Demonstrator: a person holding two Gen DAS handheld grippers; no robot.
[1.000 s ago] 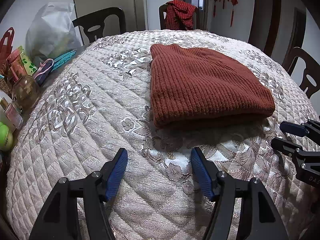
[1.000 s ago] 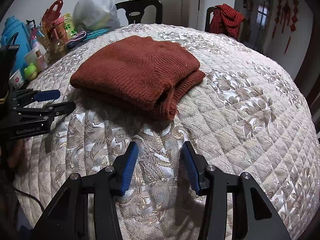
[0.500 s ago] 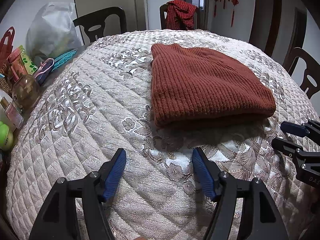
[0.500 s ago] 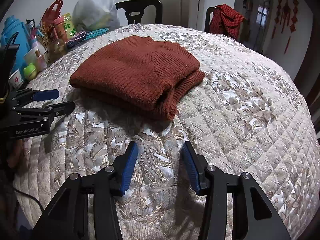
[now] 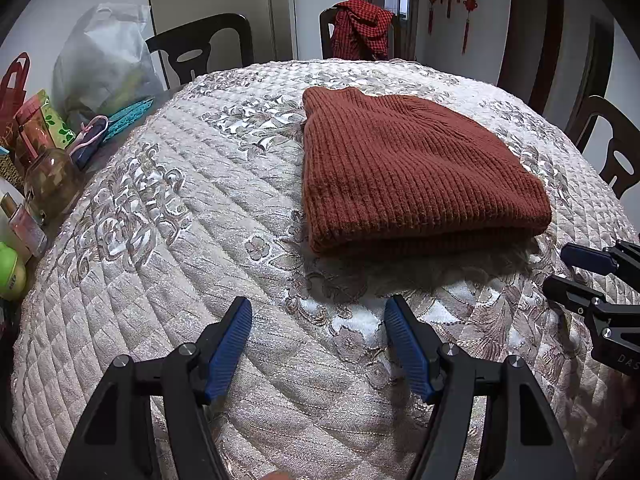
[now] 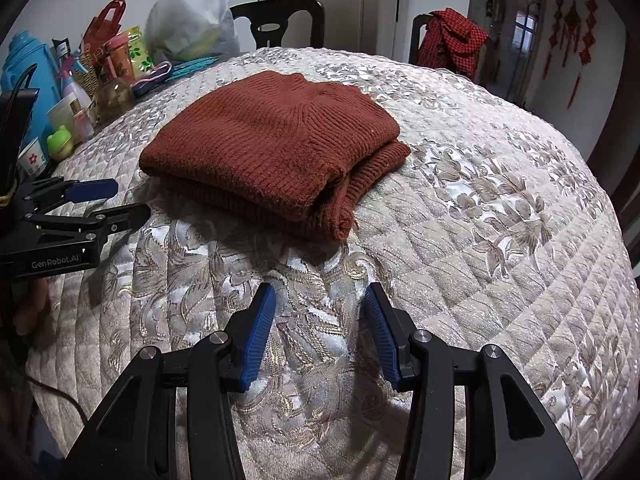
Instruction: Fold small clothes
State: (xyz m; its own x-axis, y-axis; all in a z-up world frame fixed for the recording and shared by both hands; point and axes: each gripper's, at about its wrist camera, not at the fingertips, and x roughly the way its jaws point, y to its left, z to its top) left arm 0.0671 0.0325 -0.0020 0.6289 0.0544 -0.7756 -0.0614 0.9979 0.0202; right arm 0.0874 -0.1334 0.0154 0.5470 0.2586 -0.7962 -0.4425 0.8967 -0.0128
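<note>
A rust-red knitted sweater (image 5: 408, 172) (image 6: 276, 148) lies folded into a thick rectangle on the quilted tablecloth (image 5: 168, 240) (image 6: 480, 220). My left gripper (image 5: 318, 312) hovers in front of its near edge, open, with only cloth showing between the blue pads. My right gripper (image 6: 318, 296) is also open and empty, short of the sweater's near corner. Each gripper shows in the other's view: the right gripper (image 5: 572, 268) at the right edge, the left gripper (image 6: 120, 200) at the left edge, both apart from the sweater.
Bottles, jars, a red bag and a white plastic bag (image 6: 192, 20) crowd the table's left side. A blue flask (image 6: 24, 68) stands far left. Dark chairs (image 5: 204, 44) ring the table; one holds a red checked cloth (image 5: 362, 28). A hand (image 6: 30, 312) holds the left gripper.
</note>
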